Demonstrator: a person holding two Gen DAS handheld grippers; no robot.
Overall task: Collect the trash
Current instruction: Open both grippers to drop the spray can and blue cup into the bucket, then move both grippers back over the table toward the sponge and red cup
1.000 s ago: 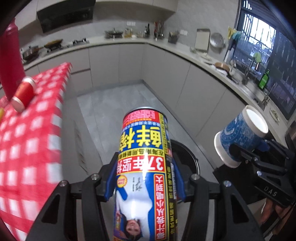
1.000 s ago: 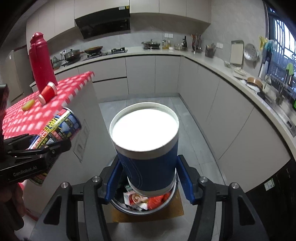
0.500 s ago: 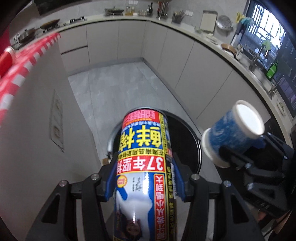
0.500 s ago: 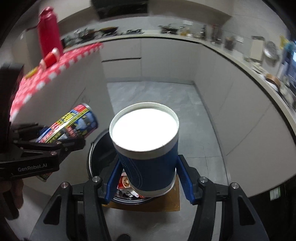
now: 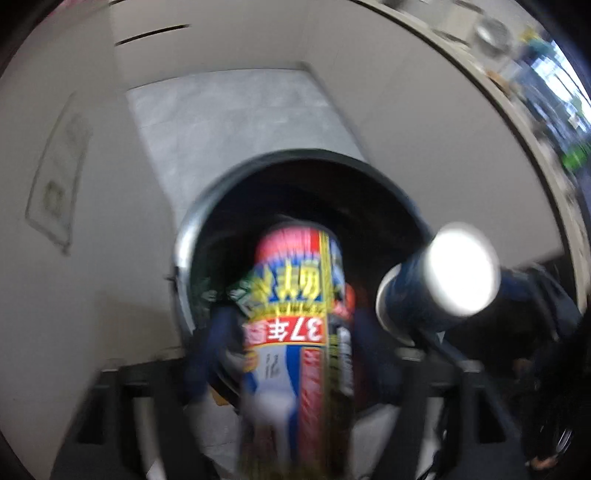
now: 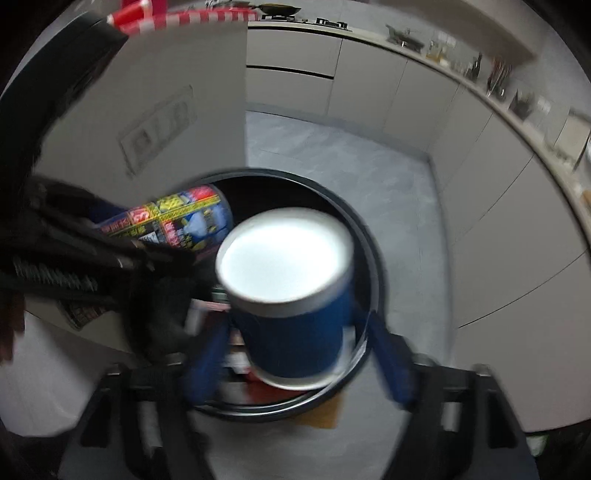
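- The printed can, covered in red, yellow and blue Chinese lettering, sits between the fingers of the left gripper; its far end points down into the mouth of the round black trash bin. Half a second ago the can was above the bin's rim, and it now reaches inside it.
- The left gripper's blue pads appear spread a little wider than before, with gaps beside the can, but motion blur means I cannot tell whether the can is let go.
- The blue paper cup, white inside, hangs tilted over the bin. The right gripper has opened: its right pad stands clear of the cup, where earlier both pads pressed its sides.
- In the right wrist view the can pokes over the bin's left rim, just beside the cup.
- The bin holds crumpled wrappers, red and white scraps showing under the cup.
- Both views have tipped downward; the red checked tablecloth now shows only at the top edge.
- Pale grey cabinets and grey floor tiles surround the bin.
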